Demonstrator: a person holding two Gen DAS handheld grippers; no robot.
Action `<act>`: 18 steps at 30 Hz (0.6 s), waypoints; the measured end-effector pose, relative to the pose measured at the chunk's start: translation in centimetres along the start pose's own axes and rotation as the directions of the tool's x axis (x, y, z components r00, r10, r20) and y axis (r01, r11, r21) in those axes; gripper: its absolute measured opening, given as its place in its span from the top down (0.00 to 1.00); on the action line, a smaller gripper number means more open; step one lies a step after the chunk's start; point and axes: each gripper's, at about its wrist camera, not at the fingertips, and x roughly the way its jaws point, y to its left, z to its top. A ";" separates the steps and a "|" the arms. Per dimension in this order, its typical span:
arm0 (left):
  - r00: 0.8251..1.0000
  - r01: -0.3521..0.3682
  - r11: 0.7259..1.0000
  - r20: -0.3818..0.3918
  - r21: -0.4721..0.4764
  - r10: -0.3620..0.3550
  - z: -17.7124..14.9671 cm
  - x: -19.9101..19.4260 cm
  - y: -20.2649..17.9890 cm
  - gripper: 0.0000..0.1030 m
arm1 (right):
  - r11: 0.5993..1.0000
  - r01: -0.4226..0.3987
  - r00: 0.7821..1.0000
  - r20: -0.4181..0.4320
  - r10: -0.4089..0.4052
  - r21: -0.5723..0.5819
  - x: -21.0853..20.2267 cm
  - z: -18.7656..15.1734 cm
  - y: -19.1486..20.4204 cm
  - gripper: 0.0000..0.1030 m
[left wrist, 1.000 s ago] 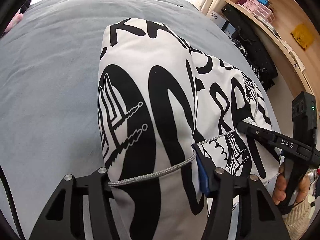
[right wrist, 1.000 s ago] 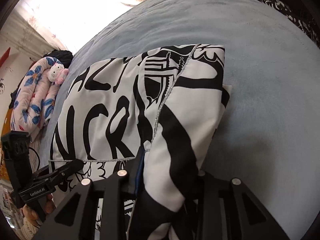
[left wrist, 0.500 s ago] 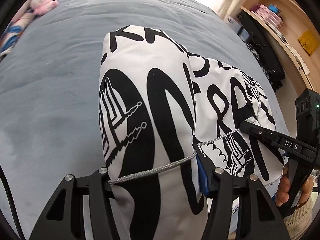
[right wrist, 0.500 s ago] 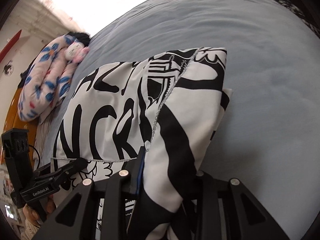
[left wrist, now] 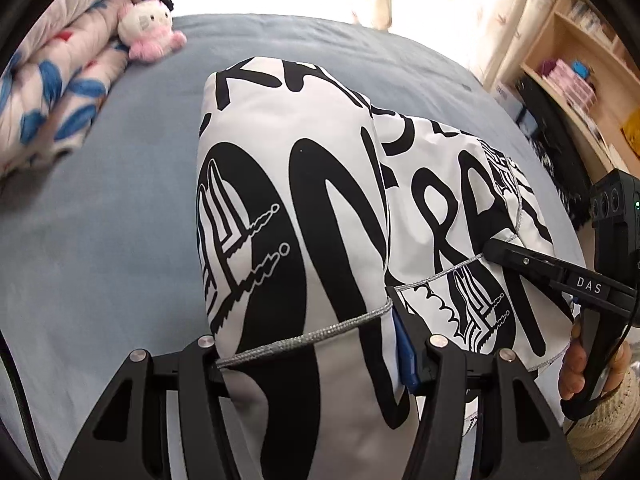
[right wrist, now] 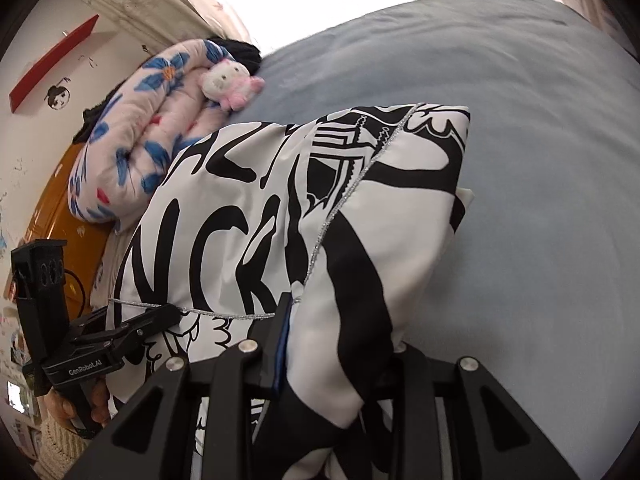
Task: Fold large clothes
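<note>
You have carried the folded garment (left wrist: 288,208) across the bed (left wrist: 100,240): quilt (left wrist: 52,92) and plush toy (left wrist: 148,32), at 10 o'clock, have swung into view, so placement looks near. Left gripper (left wrist: 308,344) and right gripper (right wrist: 340,356) each clamp its near edge. Count: one garment, two grippers, one quilt, one toy.

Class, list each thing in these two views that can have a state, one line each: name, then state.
Black-and-white garment: folded into a bundle, gripped at both ends.
Left claw: shut on the garment.
Right claw: shut on the garment.
Floral quilt: rolled up at the bed's edge.
Plush toy: lying against the quilt.
Bed sheet: spread flat.
</note>
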 end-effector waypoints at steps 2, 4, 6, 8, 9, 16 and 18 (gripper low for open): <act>1.000 -0.005 1.000 0.022 0.018 0.005 2.5 1.3 -3.0 0.45 | 1.000 -0.005 1.000 0.024 0.005 0.005 2.0 3.3 0.5 0.74; 0.999 -0.010 0.999 0.048 0.038 0.008 4.6 1.8 -4.1 0.45 | 1.000 -0.002 0.999 0.055 0.002 0.000 3.7 6.1 0.9 0.74; 0.998 -0.007 0.998 0.064 0.056 0.003 7.5 3.8 -5.5 0.45 | 1.000 0.004 0.996 0.088 -0.005 0.003 5.6 9.0 0.7 0.74; 0.997 0.008 0.998 0.079 0.054 -0.012 9.9 5.8 -3.5 0.45 | 1.000 0.009 0.993 0.118 -0.008 -0.007 7.2 11.0 0.0 0.74; 0.997 0.006 0.998 0.081 0.058 -0.011 11.0 7.0 -2.6 0.45 | 1.000 -0.004 0.993 0.119 0.003 0.007 8.6 12.1 -1.2 0.74; 0.996 -0.074 0.997 -0.045 -0.024 0.073 12.4 19.7 4.0 0.20 | 0.997 0.053 0.998 0.016 -0.054 0.051 19.8 12.5 -7.7 0.47; 0.998 -0.063 0.994 0.019 -0.093 0.065 11.2 20.6 6.6 0.00 | 1.000 -0.010 0.998 0.067 0.008 0.028 19.7 11.5 -8.5 0.41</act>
